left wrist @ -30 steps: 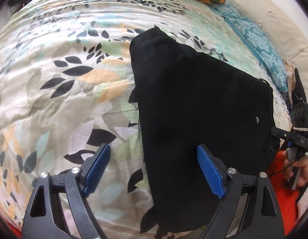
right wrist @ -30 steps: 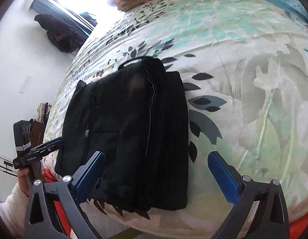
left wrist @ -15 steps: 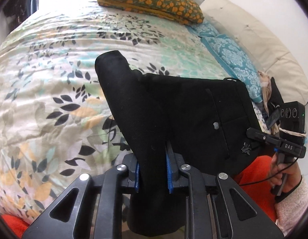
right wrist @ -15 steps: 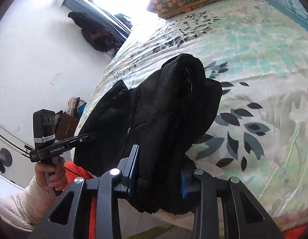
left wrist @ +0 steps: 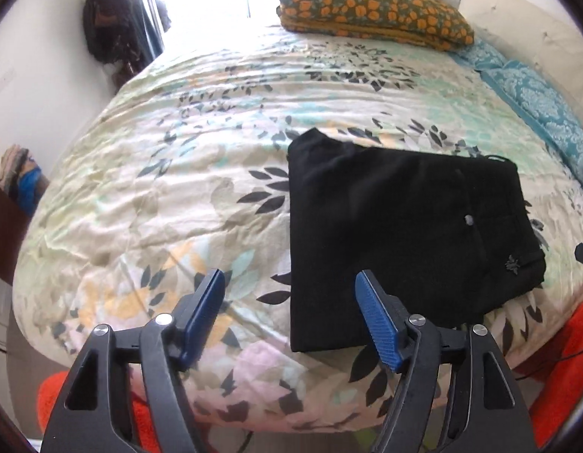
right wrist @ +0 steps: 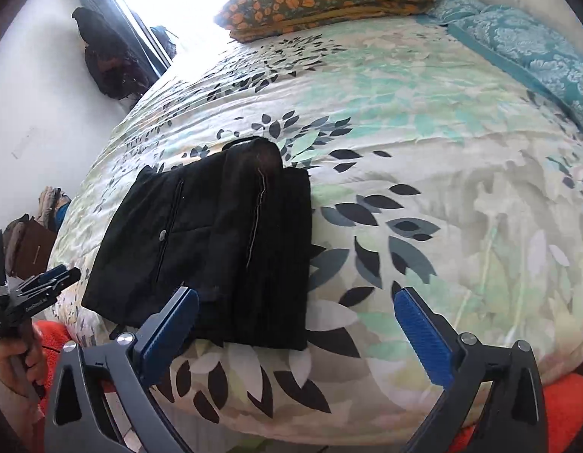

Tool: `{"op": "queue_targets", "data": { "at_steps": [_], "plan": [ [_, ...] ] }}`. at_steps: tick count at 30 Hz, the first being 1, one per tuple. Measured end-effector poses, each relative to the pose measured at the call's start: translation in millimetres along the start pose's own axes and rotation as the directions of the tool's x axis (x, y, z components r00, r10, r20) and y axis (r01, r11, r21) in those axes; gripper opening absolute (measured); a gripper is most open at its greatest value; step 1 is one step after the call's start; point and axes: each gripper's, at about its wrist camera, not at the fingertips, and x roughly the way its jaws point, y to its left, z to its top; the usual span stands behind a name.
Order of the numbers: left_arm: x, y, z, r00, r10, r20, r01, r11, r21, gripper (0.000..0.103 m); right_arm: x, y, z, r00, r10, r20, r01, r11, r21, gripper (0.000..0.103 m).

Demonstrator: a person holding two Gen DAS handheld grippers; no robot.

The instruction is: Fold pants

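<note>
Pants: the black pants (left wrist: 397, 234) lie folded into a flat, roughly rectangular bundle on the bedspread (left wrist: 178, 188), near the near edge of the bed. In the right wrist view the pants (right wrist: 216, 241) show layered folds, with a thin pale seam line that runs along the upper layer.
Button: a small grey button (left wrist: 469, 219) sits on the top layer of the pants, toward their right side in the left wrist view.
Left gripper: the left gripper (left wrist: 291, 321) has its blue pads spread wide apart and holds nothing. It hovers over the near left corner of the pants; the right pad stands in front of the cloth, the left pad in front of the bare bedspread.
Right gripper: the right gripper (right wrist: 303, 336) is also spread wide and holds nothing. Its left pad overlaps the near edge of the pants, its right pad is well to the right over the bedspread.
Pillows: an orange-flowered pillow (left wrist: 370, 15) lies at the far end of the bed; a teal patterned pillow (left wrist: 537, 113) lies along the right side.
Wall side: dark clothing (right wrist: 106, 60) hangs by the bright window on the far left.
</note>
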Motion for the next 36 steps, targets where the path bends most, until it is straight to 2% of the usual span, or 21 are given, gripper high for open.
{"op": "queue_targets", "data": {
  "at_steps": [2,5,7,9,10,13,16,18,22,24,30,36],
  "plan": [
    [-31,-14,5,0.998,0.003,0.065,-0.004,1.000,0.025,0.079,-31,12,-3,0.997,-0.060,0.039,0.063,0.996,-0.064,0.103],
    [-67,-36,14,0.993,-0.013,0.121,0.010,1.000,0.022,0.085,-73,28,-5,0.993,-0.096,0.067,0.103,0.990,-0.098,0.103],
    [-80,-43,15,0.993,-0.061,0.098,0.060,0.998,0.018,0.087,-95,40,-5,0.991,-0.093,0.094,0.101,0.991,-0.088,0.103],
    [-83,-54,12,0.992,-0.123,0.025,0.122,0.992,0.031,0.087,-112,51,-9,0.990,-0.088,0.109,0.096,0.993,-0.075,0.103],
    [-84,-58,8,0.992,-0.124,-0.004,0.124,0.991,0.040,0.087,-117,56,-12,0.990,-0.088,0.110,0.096,0.993,-0.071,0.103],
    [-96,-68,-6,0.999,-0.039,0.021,0.038,0.998,0.057,0.087,-120,73,-18,0.990,-0.089,0.105,0.098,0.992,-0.082,0.103],
    [-99,-70,-12,1.000,-0.023,0.014,0.022,0.998,0.061,0.087,-117,85,-25,0.991,-0.082,0.102,0.093,0.990,-0.108,0.103],
    [-99,-69,-14,1.000,0.018,0.010,-0.018,0.999,0.047,0.087,-112,89,-27,0.993,-0.075,0.091,0.085,0.989,-0.119,0.103],
    [-103,-67,-15,0.991,0.122,0.055,-0.127,0.989,0.079,0.087,-107,96,-32,0.994,-0.076,0.079,0.087,0.986,-0.143,0.103],
    [-109,-63,-16,0.988,0.123,0.092,-0.129,0.990,0.064,0.087,-105,100,-33,0.995,-0.078,0.067,0.088,0.983,-0.160,0.103],
    [-109,-55,-18,0.996,0.047,0.071,-0.049,0.999,0.022,0.087,-108,110,-37,0.994,-0.085,0.073,0.098,0.976,-0.193,0.103],
    [-107,-59,-21,0.996,0.061,0.067,-0.064,0.997,0.040,0.087,-108,111,-39,0.994,-0.086,0.069,0.099,0.973,-0.209,0.103]
  ]
}}
